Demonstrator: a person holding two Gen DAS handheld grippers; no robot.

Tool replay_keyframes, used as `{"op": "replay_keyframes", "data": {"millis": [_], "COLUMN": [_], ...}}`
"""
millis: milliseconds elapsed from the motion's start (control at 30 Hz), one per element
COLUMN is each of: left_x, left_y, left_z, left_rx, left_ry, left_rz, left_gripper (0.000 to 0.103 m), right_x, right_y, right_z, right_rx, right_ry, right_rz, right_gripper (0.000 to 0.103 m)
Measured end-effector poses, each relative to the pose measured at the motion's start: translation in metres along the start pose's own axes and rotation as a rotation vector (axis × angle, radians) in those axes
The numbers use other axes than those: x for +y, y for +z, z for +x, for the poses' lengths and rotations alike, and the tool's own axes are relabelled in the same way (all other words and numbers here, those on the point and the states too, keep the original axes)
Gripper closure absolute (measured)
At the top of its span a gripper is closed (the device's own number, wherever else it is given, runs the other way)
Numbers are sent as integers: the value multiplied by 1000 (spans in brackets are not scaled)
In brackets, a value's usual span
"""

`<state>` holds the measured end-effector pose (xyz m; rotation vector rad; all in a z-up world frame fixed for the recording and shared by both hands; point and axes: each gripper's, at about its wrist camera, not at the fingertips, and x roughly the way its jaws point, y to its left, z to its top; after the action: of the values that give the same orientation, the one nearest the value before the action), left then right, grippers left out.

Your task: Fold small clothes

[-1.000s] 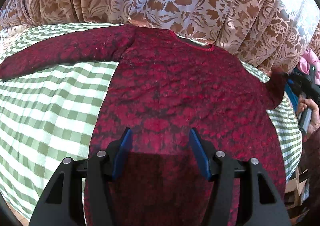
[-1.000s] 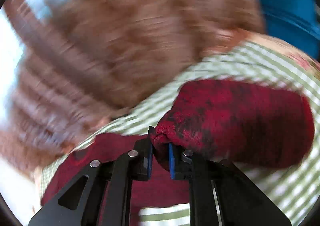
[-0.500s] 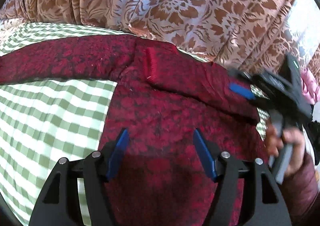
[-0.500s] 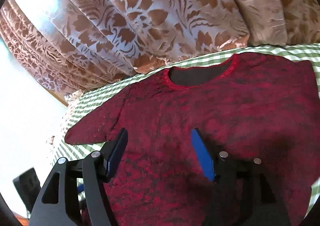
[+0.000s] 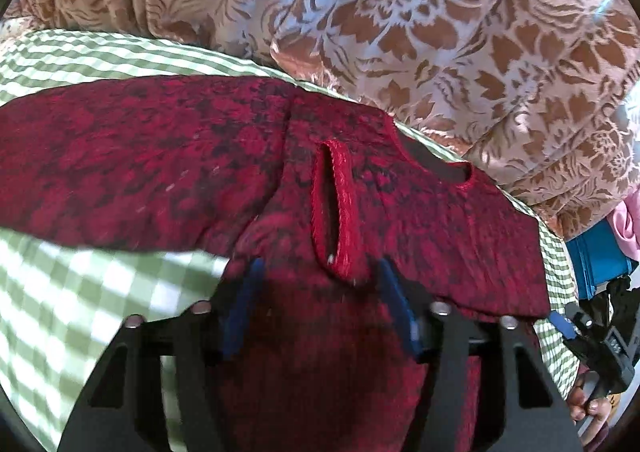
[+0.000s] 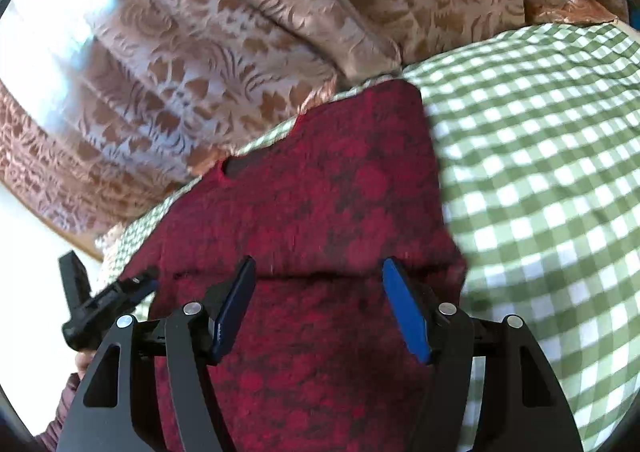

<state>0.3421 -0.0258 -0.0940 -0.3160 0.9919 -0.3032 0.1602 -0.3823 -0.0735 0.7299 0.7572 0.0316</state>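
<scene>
**Left wrist view: red sweater, one sleeve folded in**

Sweater (image 5: 168, 168): dark red, black-mottled knit, flat on a green-checked cloth (image 5: 76, 272). Neckline towards the floral curtain (image 5: 400, 32). One sleeve crosses the chest, cuff (image 5: 336, 212) near the left gripper (image 5: 320, 300); its fingers closing, empty. Hem hidden. Right gripper (image 6: 320, 304) parted, holding nothing.

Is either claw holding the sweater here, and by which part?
Nothing is held. The right claw stands open above the red sweater; the left claw is closing, its pads not pressing the cloth.
</scene>
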Motion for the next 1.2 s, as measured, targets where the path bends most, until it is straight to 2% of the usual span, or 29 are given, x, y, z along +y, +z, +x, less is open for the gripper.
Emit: {"op": "replay_keyframes", "data": {"millis": [33, 100, 133, 167, 200, 267, 333, 400, 467, 533, 567, 600, 633, 667, 700, 800, 933, 1100, 1200], "left_x": [-1, -4, -6, -5, -5, -4, -4, 0, 4, 7, 5, 2, -2, -5, -5, -5, 2, 15, 25], "left_y": [2, 5, 7, 9, 11, 12, 6, -3, -5, -5, -7, -10, -14, -18, -22, -36, -49, -63, -72], "left_z": [4, 9, 7, 4, 1, -4, 9, 18, 15, 9, 4, -1, -10, -20, -27, -59, -86, -110, -118], "left_rx": [1, 1, -13, -26, -41, -62, -11, 5, -17, -18, -22, -32, -57, -83, -109, -187, -210, -236, -240], "left_ry": [7, 27, 40, 37, 31, 67, 117, 136, 114, 103, 111, 116, 122, 162, 181, 197, 212, 265, 277], "left_rz": [0, -1, 4, 0, -10, -8, 31, 56, 32, 9, 21, 39, 61, 72, 77, 97, 80, 71, 69], "left_gripper": [56, 79, 87, 103, 103, 103, 103, 103, 102, 101, 96, 81, 71, 40, 26, 24, 22, 20, 18], "right_x": [2, 8, 11, 13, 16, 15, 4, 9, 19, 21, 21, 22, 22, 23, 24, 27, 27, 38, 53], "right_y": [5, 17, 21, 27, 31, 38, 37, 30, 23, 22, 23, 23, 23, 23, 23, 24, 23, 26, 17], "right_z": [2, 16, 24, 36, 44, 70, 94, 100, 105, 106, 107, 107, 107, 108, 108, 109, 110, 105, 91], "right_rx": [-10, -15, -13, -9, -8, 7, 28, -22, -35, -32, -31, -31, -30, -28, -27, -25, -26, 0, 2], "right_ry": [-1, -8, -19, -42, -64, -181, -286, -321, -360, -375, -377, -380, -384, -391, -395, -411, -419, -488, -468], "right_rz": [-6, -14, -14, -27, -39, -59, -59, -117, -186, -202, -203, -206, -210, -216, -219, -232, -237, -258, -272], "right_gripper": [38, 38, 38, 38, 38, 38, 38, 28, 24, 22, 22, 22, 21, 21, 21, 20, 19, 9, 9]}}
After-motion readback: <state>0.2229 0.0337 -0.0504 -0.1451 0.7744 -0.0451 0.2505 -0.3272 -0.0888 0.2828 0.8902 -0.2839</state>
